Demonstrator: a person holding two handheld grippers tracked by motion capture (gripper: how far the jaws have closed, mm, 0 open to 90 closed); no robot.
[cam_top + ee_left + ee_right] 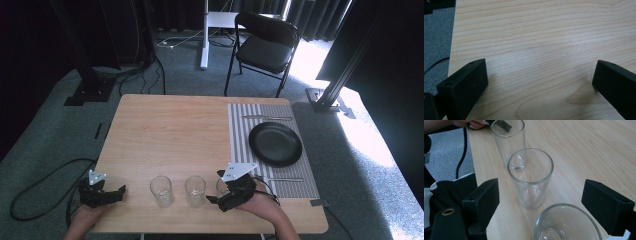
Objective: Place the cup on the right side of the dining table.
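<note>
Three clear empty glasses stand in a row near the table's front edge: the left glass (161, 190) (507, 140), the middle glass (195, 190) (531, 177) and the right glass (221, 186) (567, 225). My right gripper (216, 186) (541, 195) is open, its jaws standing on either side of the right glass without touching it. That glass is partly hidden behind the gripper in the high view. My left gripper (112, 192) (540, 70) is open over bare wood at the front left corner, with nothing between its jaws.
A black plate (275, 144) lies on a striped placemat (240, 130) at the right, with cutlery behind it (267, 118) and in front of it (285, 179). The wooden table (170, 135) has a black folding chair (265, 45) beyond it. Cables trail on the floor at the left.
</note>
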